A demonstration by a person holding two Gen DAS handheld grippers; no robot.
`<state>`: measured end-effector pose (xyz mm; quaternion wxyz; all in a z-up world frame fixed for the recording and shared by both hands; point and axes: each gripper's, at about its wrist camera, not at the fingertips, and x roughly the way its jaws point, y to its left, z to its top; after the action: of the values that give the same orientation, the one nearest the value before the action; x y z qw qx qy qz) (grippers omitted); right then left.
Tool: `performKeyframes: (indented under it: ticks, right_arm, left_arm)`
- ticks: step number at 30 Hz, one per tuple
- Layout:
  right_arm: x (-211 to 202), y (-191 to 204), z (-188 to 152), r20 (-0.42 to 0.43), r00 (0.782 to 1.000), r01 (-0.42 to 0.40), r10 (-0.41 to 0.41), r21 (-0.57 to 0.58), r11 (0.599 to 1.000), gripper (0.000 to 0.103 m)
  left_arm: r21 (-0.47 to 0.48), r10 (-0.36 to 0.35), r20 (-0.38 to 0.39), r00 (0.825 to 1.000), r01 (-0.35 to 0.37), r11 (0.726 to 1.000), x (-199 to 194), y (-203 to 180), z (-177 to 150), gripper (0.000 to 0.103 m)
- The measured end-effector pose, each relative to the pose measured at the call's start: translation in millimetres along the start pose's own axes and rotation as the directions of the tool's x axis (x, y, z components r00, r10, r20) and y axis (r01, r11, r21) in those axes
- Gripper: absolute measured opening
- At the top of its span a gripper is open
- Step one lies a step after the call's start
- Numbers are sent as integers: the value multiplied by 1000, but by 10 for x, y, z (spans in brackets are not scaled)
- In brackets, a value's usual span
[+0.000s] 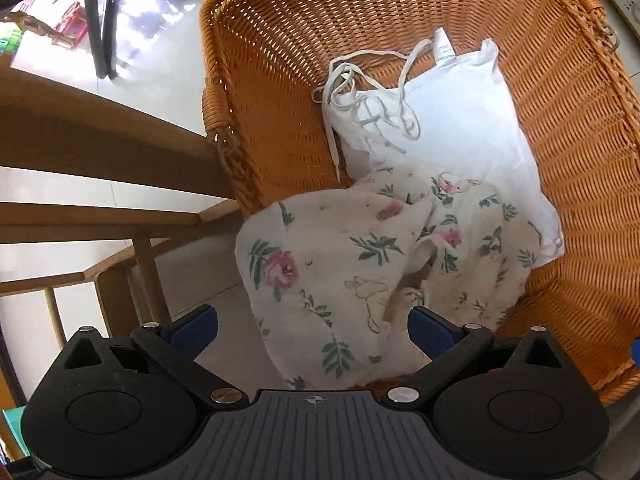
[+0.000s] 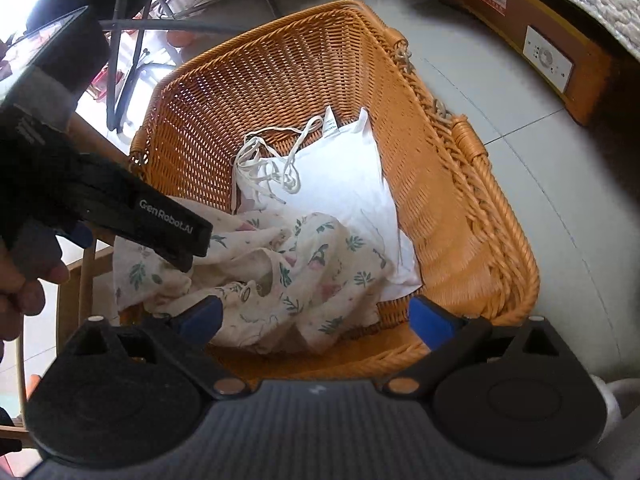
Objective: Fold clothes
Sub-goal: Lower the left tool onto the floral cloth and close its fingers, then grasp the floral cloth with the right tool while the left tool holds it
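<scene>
A big woven basket (image 1: 280, 80) sits on a pale tiled floor (image 2: 540, 152). Two pieces of clothing lie inside it.

The white top (image 1: 452, 120) lies flat on the bottom of the basket, toward the far wall. Its thin straps (image 1: 372, 108) are in a loose tangle on top of it, and a small tag (image 1: 444, 50) sticks up at its far edge.

The flowery cloth (image 1: 332, 264) is cream with pink flowers and green leaves. It is all crumpled. Part of it lies on the near edge of the white top, and part of it hangs over the near rim of the basket.

The left gripper (image 1: 314, 326) is open wide. Its blue fingers (image 1: 196, 330) are on each side of the flowery cloth, right above it. They hold nothing. In the right wrist view, the left gripper (image 2: 188, 258) comes in from the left, with its tip at the flowery cloth (image 2: 304, 280) by the basket's left rim. A hand (image 2: 24, 280) holds it.

The right gripper (image 2: 316, 318) is open wide too. It hangs over the near rim of the basket (image 2: 460, 208), just above the flowery cloth, and holds nothing.

A wooden chair (image 1: 100, 216) stands just beside the basket. A brown box (image 2: 532, 36) sits on the floor past the basket's far corner.
</scene>
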<state>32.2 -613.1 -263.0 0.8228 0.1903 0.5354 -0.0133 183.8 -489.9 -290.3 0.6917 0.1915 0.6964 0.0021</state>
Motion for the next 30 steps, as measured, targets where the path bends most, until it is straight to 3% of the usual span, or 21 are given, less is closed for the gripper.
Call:
performKeyframes:
  ticks: [5,8,13,16,30]
  right_arm:
    - [52,34,-18,0,1000,-9,9,-14,1000,100]
    - [68,47,-27,1,1000,-29,29,-14,999,101]
    - [93,43,-45,6,999,-40,40,-2,999,100]
    - [96,27,-51,17,999,-45,44,18,999,100]
    - [79,-39,-77,48,997,-58,54,83,995,101]
  left_arm:
    - [28,6,-18,1000,-6,1000,81,-15,-26,91]
    - [26,12,-36,999,-11,1000,121,6,-28,80]
    - [8,-1,-69,998,2,1000,182,51,-42,50]
    - [-3,-4,-74,997,4,1000,201,79,-53,42]
    - [11,2,-59,998,-1,1000,162,127,-70,32]
